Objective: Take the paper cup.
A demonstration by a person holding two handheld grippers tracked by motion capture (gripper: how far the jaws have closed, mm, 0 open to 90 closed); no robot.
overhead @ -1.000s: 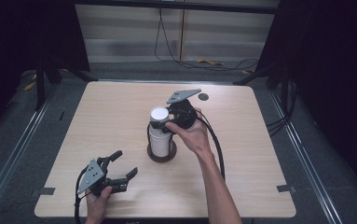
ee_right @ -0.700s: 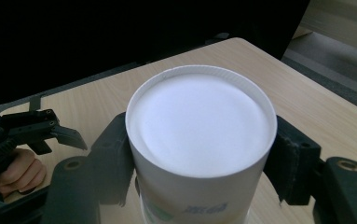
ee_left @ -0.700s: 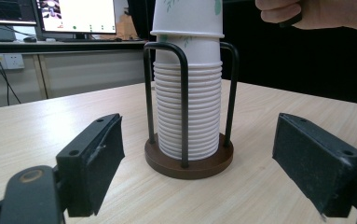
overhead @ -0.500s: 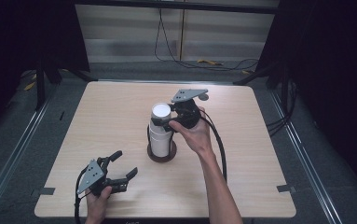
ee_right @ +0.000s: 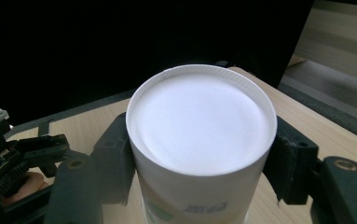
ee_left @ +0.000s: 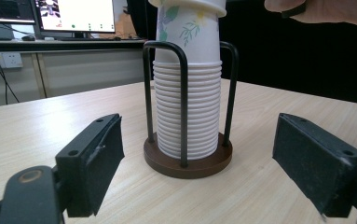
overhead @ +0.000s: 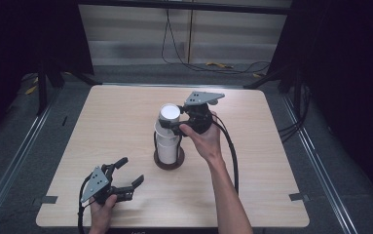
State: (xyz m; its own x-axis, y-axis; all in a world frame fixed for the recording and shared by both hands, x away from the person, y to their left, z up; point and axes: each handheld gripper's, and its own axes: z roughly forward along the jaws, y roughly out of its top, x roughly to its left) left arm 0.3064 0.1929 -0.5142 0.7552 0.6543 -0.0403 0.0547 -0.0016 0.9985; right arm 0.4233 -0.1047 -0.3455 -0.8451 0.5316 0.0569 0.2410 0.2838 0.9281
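Observation:
A stack of white upturned paper cups [overhead: 167,148] stands in a black wire holder on a round brown base [overhead: 169,164] at mid table. My right gripper [overhead: 171,123] reaches in from the right and is shut on the top cup [overhead: 169,113]. Its jaws have just been closing on that cup. In the right gripper view both pads [ee_right: 115,158] press on the sides of the top cup [ee_right: 199,126]. My left gripper [overhead: 131,171] rests open near the front left of the table. Its jaws [ee_left: 199,154] point at the cup holder [ee_left: 188,158] and have nothing between them.
The wooden table [overhead: 281,161] has bare room on all sides of the holder. A black cable trails from the right gripper along the forearm. Dark floor, cables and rails surround the table; monitors stand far behind the holder in the left gripper view.
The right gripper and the top cup have crept slightly up the picture, and its jaws have narrowed onto the cup. The left gripper has not moved.

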